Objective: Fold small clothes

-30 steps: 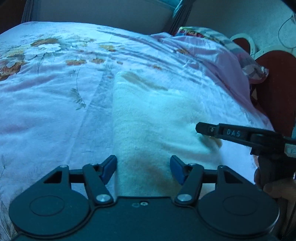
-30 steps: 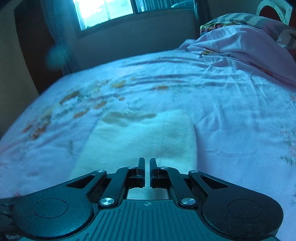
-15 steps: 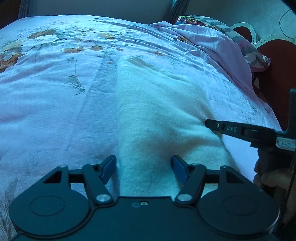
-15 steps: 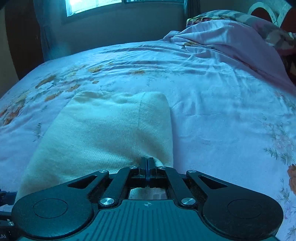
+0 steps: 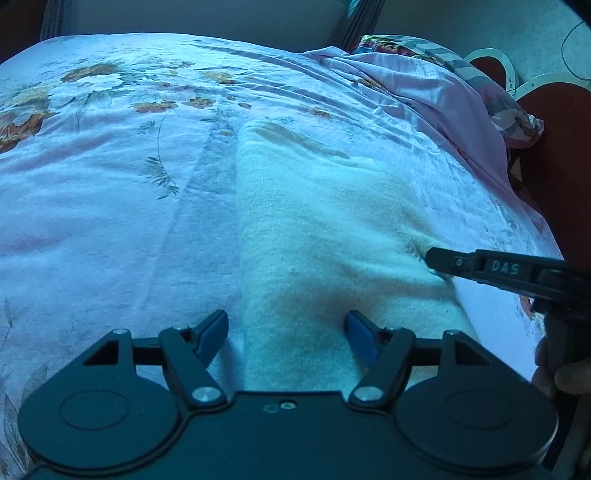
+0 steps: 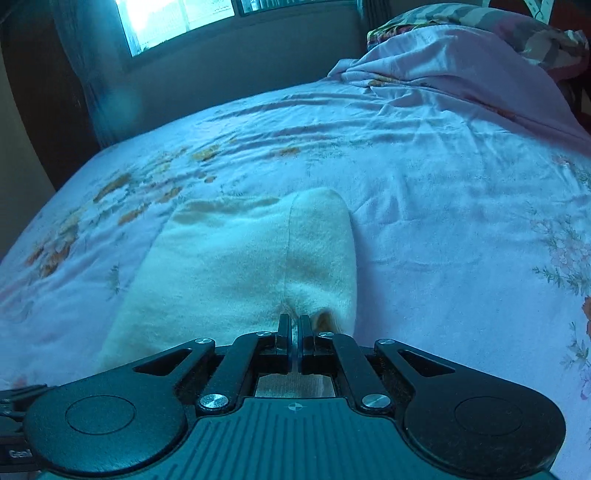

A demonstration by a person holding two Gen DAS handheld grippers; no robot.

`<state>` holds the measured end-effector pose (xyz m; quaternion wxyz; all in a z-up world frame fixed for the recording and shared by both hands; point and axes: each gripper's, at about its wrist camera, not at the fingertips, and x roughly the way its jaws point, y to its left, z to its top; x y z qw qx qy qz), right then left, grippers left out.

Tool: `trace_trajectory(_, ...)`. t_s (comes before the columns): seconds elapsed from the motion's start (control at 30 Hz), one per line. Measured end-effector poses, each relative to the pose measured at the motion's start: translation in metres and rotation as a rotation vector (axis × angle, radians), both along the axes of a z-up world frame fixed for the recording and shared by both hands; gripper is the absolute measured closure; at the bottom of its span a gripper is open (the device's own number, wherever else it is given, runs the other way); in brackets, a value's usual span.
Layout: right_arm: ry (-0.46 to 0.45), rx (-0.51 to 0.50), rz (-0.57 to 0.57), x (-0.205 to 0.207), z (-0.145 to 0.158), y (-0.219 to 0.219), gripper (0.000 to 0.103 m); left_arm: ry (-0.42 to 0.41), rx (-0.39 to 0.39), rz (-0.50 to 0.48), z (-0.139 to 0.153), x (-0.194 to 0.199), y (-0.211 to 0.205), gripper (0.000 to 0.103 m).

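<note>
A cream knitted garment (image 5: 314,221) lies folded lengthwise on the floral bed sheet (image 5: 110,184). My left gripper (image 5: 286,319) hovers at its near end and its jaws are opening. The garment's left edge runs between its blue pads (image 5: 360,332), which do not press on it. My right gripper (image 5: 434,258) comes in from the right and pinches the garment's right edge, where the cloth puckers. In the right wrist view the right gripper (image 6: 294,321) is shut on the garment (image 6: 229,258) at a seam near its near right corner.
A bunched pink quilt and a striped pillow (image 5: 443,92) lie at the head of the bed. A red-brown headboard (image 5: 554,166) stands past the bed's right edge. A person's hand (image 5: 569,376) holds the right gripper. A window (image 6: 177,18) is behind the bed.
The right gripper's jaws went from slightly apart to shut on the garment's edge. The left jaws have spread a little wider.
</note>
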<state>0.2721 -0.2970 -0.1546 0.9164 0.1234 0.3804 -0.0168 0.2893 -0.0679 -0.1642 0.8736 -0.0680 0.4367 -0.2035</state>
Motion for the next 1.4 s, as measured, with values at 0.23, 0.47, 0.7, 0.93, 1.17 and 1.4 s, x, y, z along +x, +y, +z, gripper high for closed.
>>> trace_trajectory(0.23,-0.057,-0.023,-0.028,-0.037,0.011,-0.002,0.010,0.011,-0.034,0.035,0.006,0.008,0.009,0.035)
trace_trajectory(0.47,0.032,-0.014,-0.003,-0.065,-0.017,0.006,0.030,0.008,-0.006,-0.002,-0.011,-0.012,0.000,0.035)
trace_trajectory(0.7,0.027,0.037,-0.026,-0.085,-0.017,0.007,0.031,0.010,0.022,-0.036,-0.009,-0.026,-0.003,0.035)
trace_trajectory(0.93,-0.006,0.056,-0.048,-0.102,0.000,0.006,0.031,0.017,0.022,-0.020,0.002,-0.035,0.000,0.037)
trace_trajectory(1.17,-0.018,0.113,-0.049,-0.094,0.007,-0.003,0.031,-0.006,-0.012,-0.016,0.017,-0.026,0.005,0.036)
trace_trajectory(1.4,-0.013,0.184,-0.069,-0.068,0.001,-0.017,0.031,0.029,-0.068,0.001,0.013,0.000,0.008,0.036)
